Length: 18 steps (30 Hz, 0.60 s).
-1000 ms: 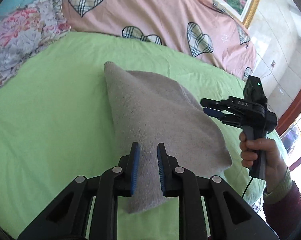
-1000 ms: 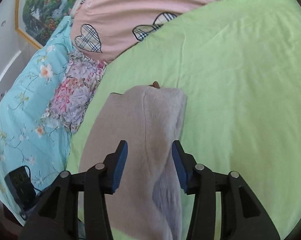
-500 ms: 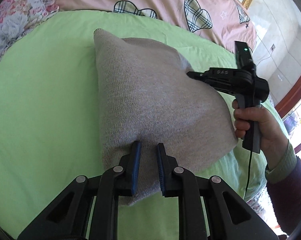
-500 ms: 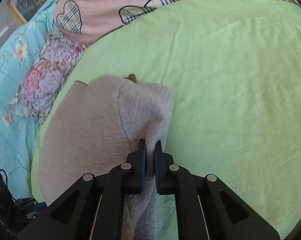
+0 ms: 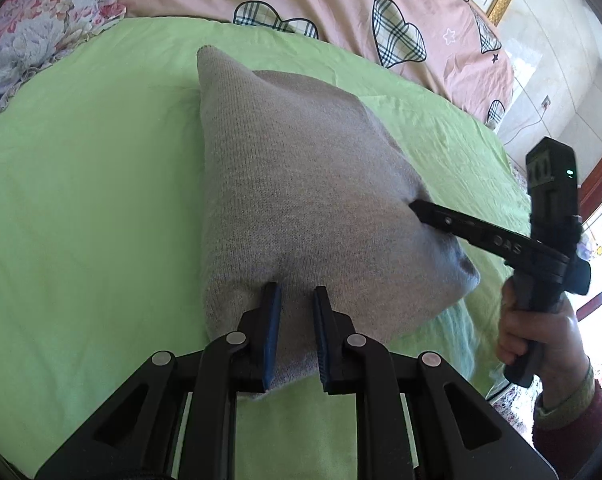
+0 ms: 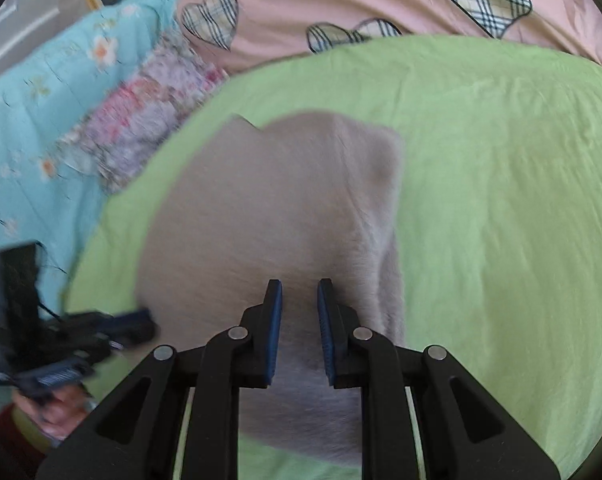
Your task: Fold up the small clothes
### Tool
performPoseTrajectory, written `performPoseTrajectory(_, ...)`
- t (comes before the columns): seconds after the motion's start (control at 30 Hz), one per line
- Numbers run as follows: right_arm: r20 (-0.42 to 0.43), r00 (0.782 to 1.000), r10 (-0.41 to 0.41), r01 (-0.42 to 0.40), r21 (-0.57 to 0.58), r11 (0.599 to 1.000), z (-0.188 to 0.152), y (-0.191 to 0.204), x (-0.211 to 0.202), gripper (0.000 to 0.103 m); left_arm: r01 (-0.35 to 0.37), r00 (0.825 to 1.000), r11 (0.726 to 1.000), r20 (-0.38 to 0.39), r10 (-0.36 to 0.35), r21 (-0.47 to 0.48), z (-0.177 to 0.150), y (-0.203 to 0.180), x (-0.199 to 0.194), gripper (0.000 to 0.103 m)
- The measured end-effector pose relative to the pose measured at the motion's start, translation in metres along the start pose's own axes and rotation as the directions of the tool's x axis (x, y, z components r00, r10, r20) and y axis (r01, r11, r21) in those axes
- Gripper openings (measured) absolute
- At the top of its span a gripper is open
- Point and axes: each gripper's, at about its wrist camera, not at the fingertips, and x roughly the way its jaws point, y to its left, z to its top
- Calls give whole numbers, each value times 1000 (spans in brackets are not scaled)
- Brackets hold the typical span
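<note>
A grey knit garment [image 5: 301, 200] is lifted at its near end above the green sheet [image 5: 81, 200]; its far corner rests on the sheet. My left gripper [image 5: 297, 300] is shut on the garment's near left edge. My right gripper [image 5: 415, 206] reaches in from the right with its tips pinching the fabric's right side. In the blurred right wrist view the garment [image 6: 281, 200] spreads ahead, my right gripper [image 6: 299, 298] holds cloth between its blue pads, and the left gripper [image 6: 101, 328] shows at the lower left.
A pink quilt with plaid hearts [image 5: 321, 4] lies along the far side. A floral pillow [image 5: 33, 32] lies at the far left and a turquoise floral cover [image 6: 41, 120] beyond it. The bed's edge and a tiled wall [image 5: 561, 80] are at the right.
My right gripper shut on the garment's right side one second to half a second ago. Both grippers have since lifted the near end, and the right wrist view is now motion-blurred.
</note>
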Motion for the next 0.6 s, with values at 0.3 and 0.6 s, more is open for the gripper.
performPoseTrajectory(0.3, 49, 997, 57, -58, 28, 998, -11, 9, -33, 20, -20, 1000, 1000, 6, 20, -5, -13, -1, -13, 17)
performPoseTrajectory(0.6, -29, 1000, 8, -9, -13, 1000, -58, 14, -21, 20, -26, 1000, 1000, -7, 26, 4, -25, -1, -11, 17)
